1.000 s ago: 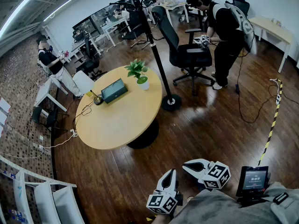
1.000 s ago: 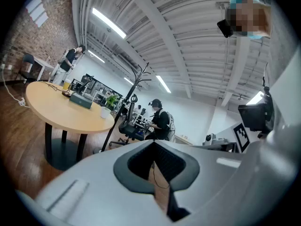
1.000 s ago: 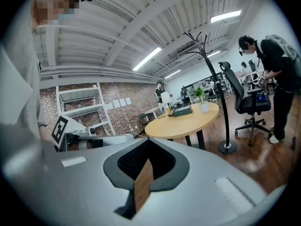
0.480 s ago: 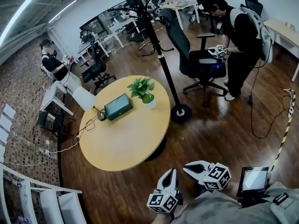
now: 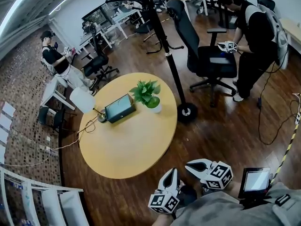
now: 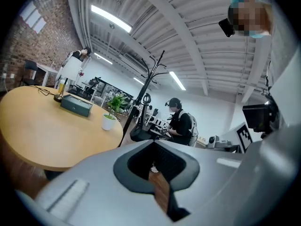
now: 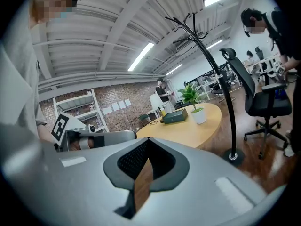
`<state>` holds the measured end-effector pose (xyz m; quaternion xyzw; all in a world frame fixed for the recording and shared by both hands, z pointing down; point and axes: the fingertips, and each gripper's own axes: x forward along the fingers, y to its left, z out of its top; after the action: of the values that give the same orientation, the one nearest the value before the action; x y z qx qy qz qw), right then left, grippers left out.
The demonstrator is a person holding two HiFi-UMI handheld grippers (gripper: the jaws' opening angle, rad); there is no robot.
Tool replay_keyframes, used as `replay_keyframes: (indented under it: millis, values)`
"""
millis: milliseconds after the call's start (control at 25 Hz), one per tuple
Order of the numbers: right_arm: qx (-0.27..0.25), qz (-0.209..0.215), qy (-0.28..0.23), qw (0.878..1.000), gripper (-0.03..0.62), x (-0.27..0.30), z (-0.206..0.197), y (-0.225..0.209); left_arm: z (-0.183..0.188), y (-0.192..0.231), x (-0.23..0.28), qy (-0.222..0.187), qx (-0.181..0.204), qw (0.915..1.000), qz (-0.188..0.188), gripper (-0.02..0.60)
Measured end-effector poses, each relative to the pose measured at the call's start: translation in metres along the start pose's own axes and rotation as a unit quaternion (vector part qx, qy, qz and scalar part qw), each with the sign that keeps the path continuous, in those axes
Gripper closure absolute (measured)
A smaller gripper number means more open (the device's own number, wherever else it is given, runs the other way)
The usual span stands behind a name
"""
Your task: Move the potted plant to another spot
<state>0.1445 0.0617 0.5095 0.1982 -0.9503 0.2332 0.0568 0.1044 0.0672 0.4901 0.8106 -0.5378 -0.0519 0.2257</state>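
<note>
Walking up to the round worktop [image 5: 127, 147], you have brought it closer. It fills more of the head view than it did a moment ago, and its near edge is now not far ahead of your two tools. The potted plant [image 5: 149, 97] has not moved on the worktop. It stands upright in its white pot on the far side, just beside a dark flat box [image 5: 120, 108] and near the foot of the black coat stand [image 5: 186, 111]. So I think the job has not really begun. You are only getting into reach, and the plant is well apart from both tools.

Your left hand-held gripper [image 5: 171, 174] is pressed together with nothing in it. Your right hand-held gripper [image 5: 195, 165] is pressed together too and holds nothing. You will need to spread one before you can take the pot.

There is little to read. The cubes on the tools carry black and white square marks, not words. The small screen [image 5: 256, 180] at your side is too small to read. I see no brand on the pot or the box.
</note>
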Motion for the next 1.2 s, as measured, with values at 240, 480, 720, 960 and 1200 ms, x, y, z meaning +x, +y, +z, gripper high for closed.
replay_keyframes:
  millis: [240, 480, 720, 960, 1200]
  values:
    - [0.003, -0.020, 0.009, 1.000, 0.594, 0.052, 0.012, -0.041, 0.015, 0.061, 0.039, 0.005, -0.011, 0.9999, 0.001, 0.580]
    - [0.005, -0.067, 0.011, 0.998, 0.594, 0.110, 0.035, -0.087, 0.047, 0.125, 0.089, 0.015, -0.005, 0.9994, -0.032, 0.580]
    - [0.008, -0.100, 0.006, 0.995, 0.594, 0.159, 0.061, -0.120, 0.072, 0.176, 0.129, 0.030, 0.017, 0.9981, -0.052, 0.581]
    - [0.015, -0.114, 0.012, 0.993, 0.594, 0.180, 0.072, -0.163, 0.062, 0.212, 0.167, 0.048, 0.017, 0.9984, -0.024, 0.580]
    - [0.025, -0.098, 0.032, 0.994, 0.594, 0.197, 0.073, -0.210, 0.040, 0.244, 0.219, 0.068, 0.053, 0.9957, 0.034, 0.580]
